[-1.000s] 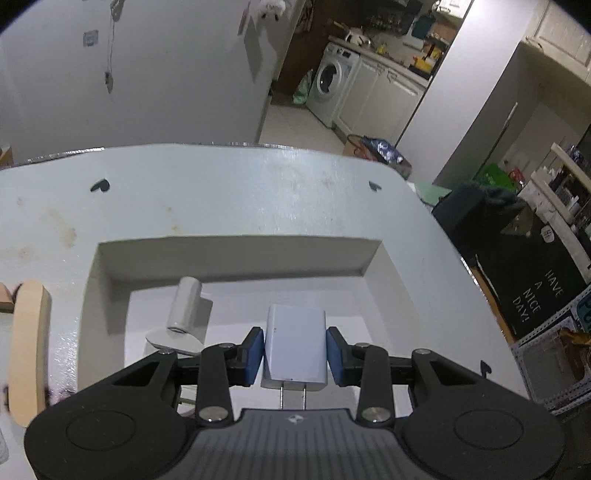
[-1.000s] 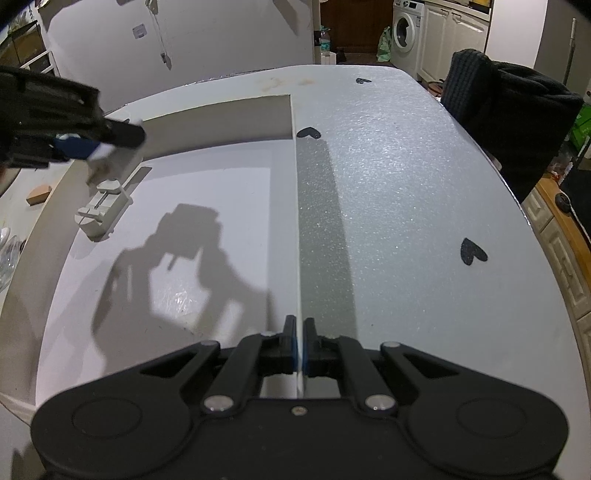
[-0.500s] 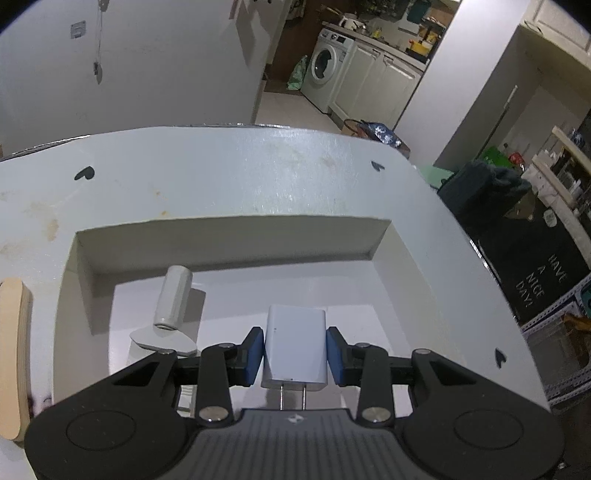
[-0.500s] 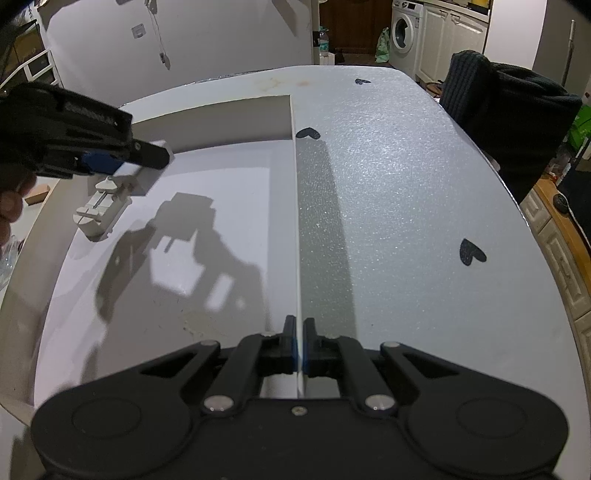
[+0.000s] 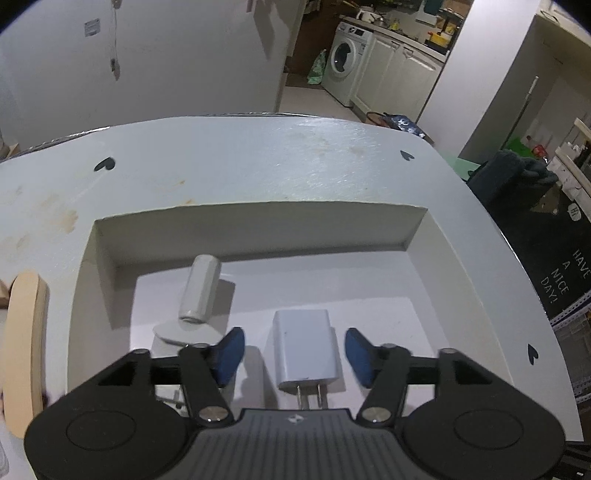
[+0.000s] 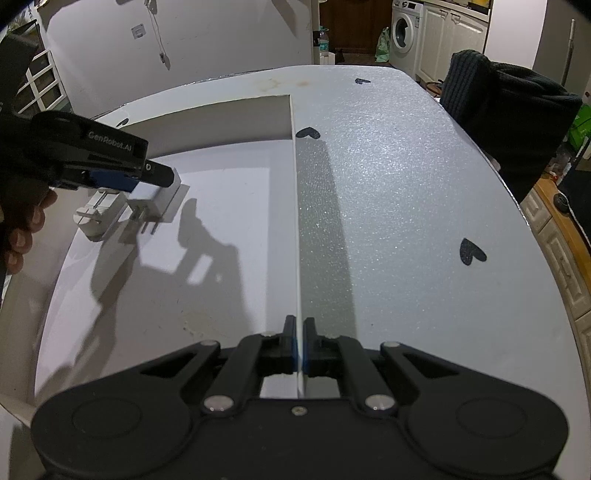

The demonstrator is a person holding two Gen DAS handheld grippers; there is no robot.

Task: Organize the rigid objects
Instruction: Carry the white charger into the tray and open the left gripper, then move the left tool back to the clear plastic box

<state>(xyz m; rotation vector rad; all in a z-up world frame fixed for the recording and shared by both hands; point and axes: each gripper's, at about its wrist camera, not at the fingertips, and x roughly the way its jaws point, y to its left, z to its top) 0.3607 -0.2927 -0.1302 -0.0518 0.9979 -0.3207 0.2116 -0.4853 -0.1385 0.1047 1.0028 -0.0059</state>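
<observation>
Both grippers (left spread) over charger.

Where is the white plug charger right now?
In the left wrist view, the white plug charger lies on the box floor between the open left hand-held gripper pads, right of the grey cylinder.

Home, kitchen/laundry end. Front-load washing machine at back w/ white cabinets beside it, cluttered counter on top. Green bag on floor nr the washer. Black "HAVE A NICE DAY!" board to the right, dark garment draped by the surface, white wall w/ a hanging cord.
</observation>
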